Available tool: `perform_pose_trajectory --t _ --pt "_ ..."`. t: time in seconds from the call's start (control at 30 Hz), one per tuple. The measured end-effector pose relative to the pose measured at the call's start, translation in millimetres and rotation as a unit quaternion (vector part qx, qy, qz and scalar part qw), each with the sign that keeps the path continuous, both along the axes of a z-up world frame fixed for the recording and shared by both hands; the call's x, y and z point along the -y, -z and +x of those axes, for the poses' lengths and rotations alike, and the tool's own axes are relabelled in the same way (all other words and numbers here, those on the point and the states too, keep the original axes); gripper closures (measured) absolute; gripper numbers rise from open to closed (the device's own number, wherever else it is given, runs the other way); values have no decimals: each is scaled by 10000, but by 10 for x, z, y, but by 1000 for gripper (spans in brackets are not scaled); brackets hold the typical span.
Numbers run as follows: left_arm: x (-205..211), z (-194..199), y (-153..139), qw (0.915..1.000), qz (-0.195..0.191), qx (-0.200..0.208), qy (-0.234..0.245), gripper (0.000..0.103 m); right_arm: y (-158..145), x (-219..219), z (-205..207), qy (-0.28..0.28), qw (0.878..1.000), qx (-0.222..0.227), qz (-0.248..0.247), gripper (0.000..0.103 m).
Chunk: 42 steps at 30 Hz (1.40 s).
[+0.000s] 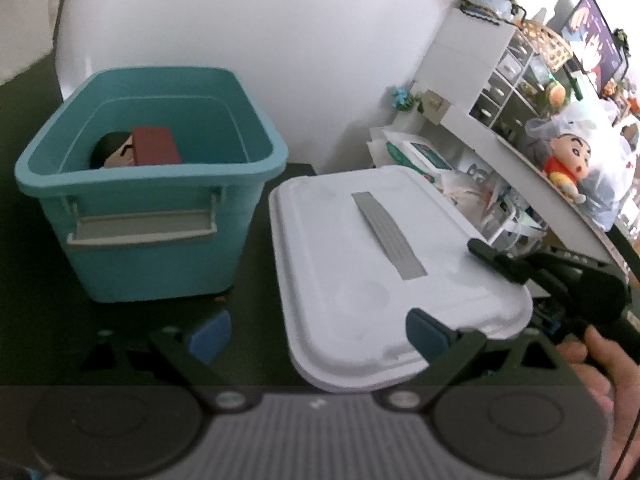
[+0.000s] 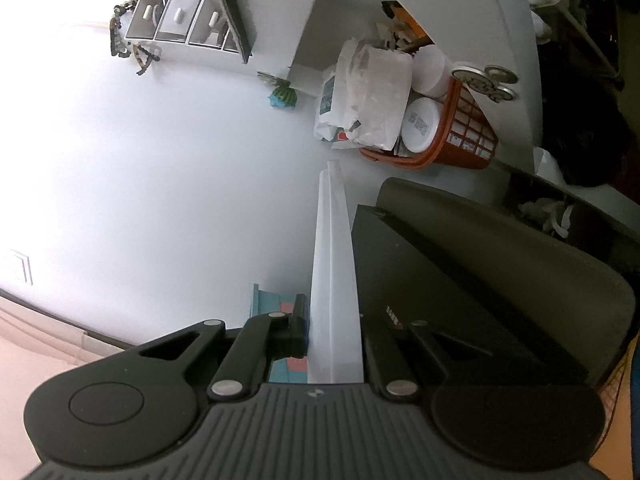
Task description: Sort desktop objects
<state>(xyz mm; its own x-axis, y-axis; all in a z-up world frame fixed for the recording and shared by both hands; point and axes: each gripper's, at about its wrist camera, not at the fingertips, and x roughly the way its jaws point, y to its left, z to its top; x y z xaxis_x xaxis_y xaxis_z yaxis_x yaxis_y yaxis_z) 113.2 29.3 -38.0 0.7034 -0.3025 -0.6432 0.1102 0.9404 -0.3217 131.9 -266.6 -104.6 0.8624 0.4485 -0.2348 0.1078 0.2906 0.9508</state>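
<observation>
A teal storage bin (image 1: 152, 200) stands on the dark desk at the left, with a red box (image 1: 156, 146) and a doll's head (image 1: 112, 154) inside. Its white lid (image 1: 384, 264), with a grey strip, is tilted to the bin's right. My right gripper (image 1: 508, 268) is shut on the lid's right edge; in the right wrist view the lid (image 2: 334, 280) runs edge-on between its fingers (image 2: 332, 344). My left gripper (image 1: 316, 336) is open and empty, low in front of the bin and the lid's near edge.
A white shelf unit (image 1: 480, 92) with small drawers, a plush doll (image 1: 566, 164) and plastic bags stands at the right. An orange basket (image 2: 456, 136) with jars and bags sits behind the lid. A white wall is behind.
</observation>
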Motion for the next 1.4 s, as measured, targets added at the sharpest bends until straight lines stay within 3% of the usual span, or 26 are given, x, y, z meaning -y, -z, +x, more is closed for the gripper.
perform_pose_trajectory --t 0.7,1.4 --pt "-214 9 -27 9987 -421 285 -11 7 -90 -45 -35 -61 9993 358 7 96" --pt "-265 -161 -261 9966 -538 629 -24 7 -185 0 -312 11 9965 679 488 96"
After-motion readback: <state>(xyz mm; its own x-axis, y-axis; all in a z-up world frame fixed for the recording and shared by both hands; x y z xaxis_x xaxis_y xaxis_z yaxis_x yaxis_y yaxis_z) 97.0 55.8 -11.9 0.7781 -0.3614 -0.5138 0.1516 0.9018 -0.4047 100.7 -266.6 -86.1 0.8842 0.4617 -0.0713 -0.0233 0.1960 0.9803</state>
